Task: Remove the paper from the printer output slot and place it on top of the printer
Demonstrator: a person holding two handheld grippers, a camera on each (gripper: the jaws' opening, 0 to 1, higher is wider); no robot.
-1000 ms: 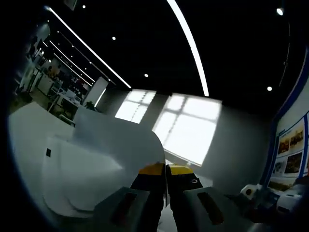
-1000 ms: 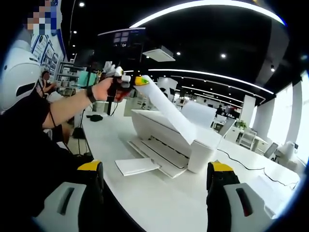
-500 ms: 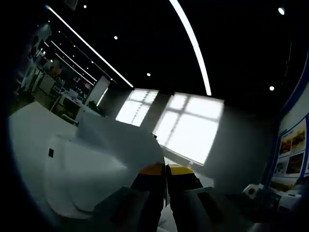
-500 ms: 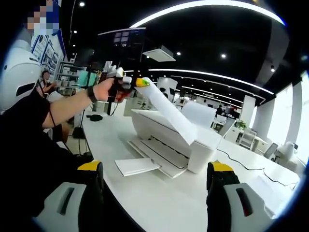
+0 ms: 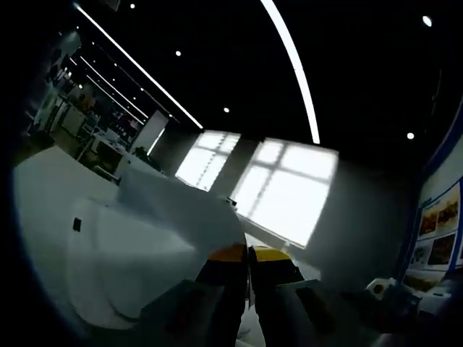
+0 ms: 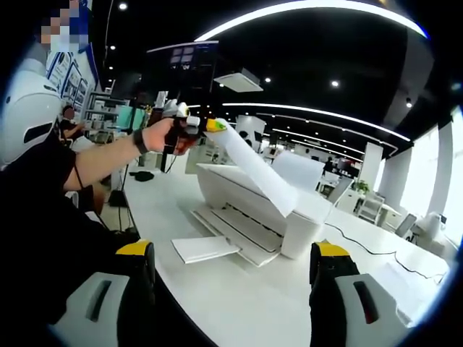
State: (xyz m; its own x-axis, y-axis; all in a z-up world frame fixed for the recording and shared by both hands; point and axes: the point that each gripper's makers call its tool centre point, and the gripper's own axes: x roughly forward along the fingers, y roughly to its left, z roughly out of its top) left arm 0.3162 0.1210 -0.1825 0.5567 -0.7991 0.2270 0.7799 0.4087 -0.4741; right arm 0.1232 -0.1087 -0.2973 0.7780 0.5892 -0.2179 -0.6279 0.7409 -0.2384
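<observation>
Along the bottom of the left gripper view, the left gripper (image 5: pixel 249 254) rises with its two yellow-tipped jaws pressed together, clenched on the edge of a sheet of paper (image 5: pixel 189 211). The sheet spreads away from the jaws toward the left, pale and slightly curved, held in the air above the white printer (image 5: pixel 108 253). The printer sits on a white table (image 5: pixel 40 177). Bright windows (image 5: pixel 282 188) glow beyond the sheet, under a dark ceiling crossed by light strips.

Over in the right gripper view, the right gripper (image 6: pixel 235 264) has its jaws spread wide apart at the bottom corners, holding nothing. Between them stretches the table (image 6: pixel 239 303), with the printer (image 6: pixel 249 202) standing on it. A second sheet (image 6: pixel 205 249) lies in the output tray, reaching out toward the table edge. A person's hand (image 6: pixel 160 134) holds the left gripper (image 6: pixel 210 125) raised above and to the left of the printer. From its tip the paper (image 6: pixel 257 173) slopes down to the right, its lower end over the printer's top, though I cannot tell whether it touches.
</observation>
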